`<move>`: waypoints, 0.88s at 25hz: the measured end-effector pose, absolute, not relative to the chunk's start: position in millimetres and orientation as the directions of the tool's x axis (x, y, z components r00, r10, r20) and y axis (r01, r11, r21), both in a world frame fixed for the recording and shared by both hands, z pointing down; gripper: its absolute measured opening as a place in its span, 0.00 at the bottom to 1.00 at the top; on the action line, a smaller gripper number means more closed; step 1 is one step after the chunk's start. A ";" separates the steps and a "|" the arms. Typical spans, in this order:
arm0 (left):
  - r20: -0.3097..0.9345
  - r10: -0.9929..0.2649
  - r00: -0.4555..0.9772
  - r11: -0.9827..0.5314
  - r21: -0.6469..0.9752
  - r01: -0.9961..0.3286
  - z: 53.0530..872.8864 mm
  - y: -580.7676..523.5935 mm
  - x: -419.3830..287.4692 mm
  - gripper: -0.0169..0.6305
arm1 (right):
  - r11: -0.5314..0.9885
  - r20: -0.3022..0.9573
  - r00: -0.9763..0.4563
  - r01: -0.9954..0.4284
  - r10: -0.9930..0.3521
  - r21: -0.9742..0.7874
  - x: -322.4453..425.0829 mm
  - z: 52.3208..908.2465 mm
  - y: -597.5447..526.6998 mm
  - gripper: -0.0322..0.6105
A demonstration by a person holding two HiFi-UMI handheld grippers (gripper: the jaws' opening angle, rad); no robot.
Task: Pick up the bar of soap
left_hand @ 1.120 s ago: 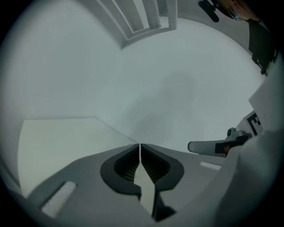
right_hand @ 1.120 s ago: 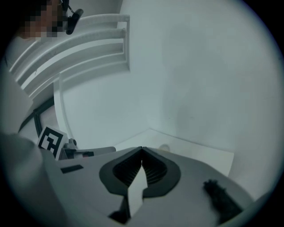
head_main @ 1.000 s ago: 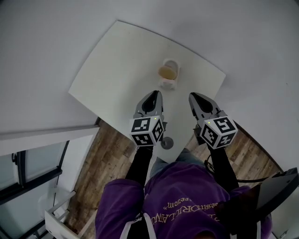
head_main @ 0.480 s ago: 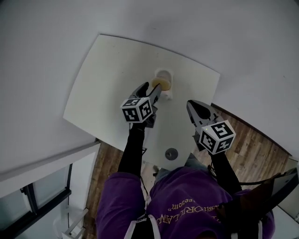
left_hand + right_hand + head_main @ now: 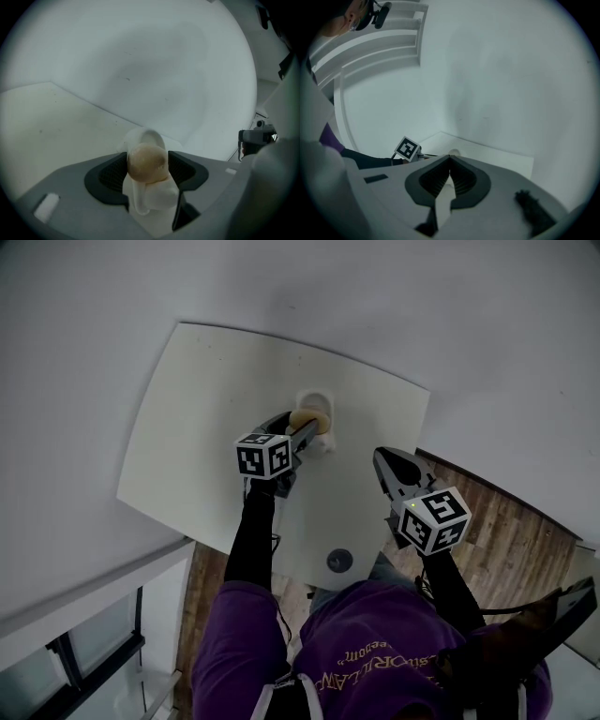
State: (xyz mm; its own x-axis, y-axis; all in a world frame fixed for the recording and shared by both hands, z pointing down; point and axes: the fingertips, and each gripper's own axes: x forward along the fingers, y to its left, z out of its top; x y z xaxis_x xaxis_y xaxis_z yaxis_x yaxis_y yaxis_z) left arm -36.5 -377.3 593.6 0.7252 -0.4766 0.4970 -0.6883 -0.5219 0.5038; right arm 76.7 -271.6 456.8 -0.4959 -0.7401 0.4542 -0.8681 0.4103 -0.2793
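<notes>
The bar of soap (image 5: pixel 146 159) is a rounded, tan-yellow lump with a dull, faintly mottled surface. It looks nearly as tall as it is wide, so no end stands out, and its long axis cannot be told for sure. In the head view it shows as a short oval. It sits on the raised end of a white soap dish (image 5: pixel 151 137), which runs lengthwise away from the left gripper view's camera. The dish stands on the white table (image 5: pixel 202 409), toward the far edge near the wall.

The left hand-held gripper (image 5: pixel 147 174) reaches in low over the table. Its jaws are opening with the soap between them, the dark ribbed pads (image 5: pixel 114 172) just beside its two sides and not plainly pressing on it.

The right hand-held gripper (image 5: pixel 450 168) hangs over the table's near right edge, well apart from the dish, with its jaws together and nothing in them.
</notes>
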 end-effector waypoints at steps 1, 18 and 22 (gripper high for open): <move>0.500 -0.476 0.724 -0.524 0.500 -0.690 594.5 -377.5 -36.1 0.45 | 0.410 0.455 -0.496 -0.868 -0.739 -0.280 77.0 457.6 -272.3 0.06; 0.503 -0.478 0.720 -0.601 0.411 -0.686 571.1 -369.2 -33.7 0.28 | 0.391 0.468 -0.478 -0.878 -0.744 -0.276 83.1 463.7 -273.0 0.06; 0.550 -0.463 0.695 -0.674 0.291 -0.679 562.5 -364.9 -26.5 0.26 | 0.382 0.468 -0.470 -0.882 -0.748 -0.276 84.7 464.2 -273.5 0.06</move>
State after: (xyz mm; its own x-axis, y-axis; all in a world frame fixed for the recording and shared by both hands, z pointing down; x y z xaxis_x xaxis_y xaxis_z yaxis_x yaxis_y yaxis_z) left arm -26.5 -364.9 562.5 0.6954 -0.4631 0.5495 -0.6788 -0.6743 0.2907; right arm 84.7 -273.5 464.2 -0.4700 -0.7482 0.4682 -0.8822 0.3817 -0.2757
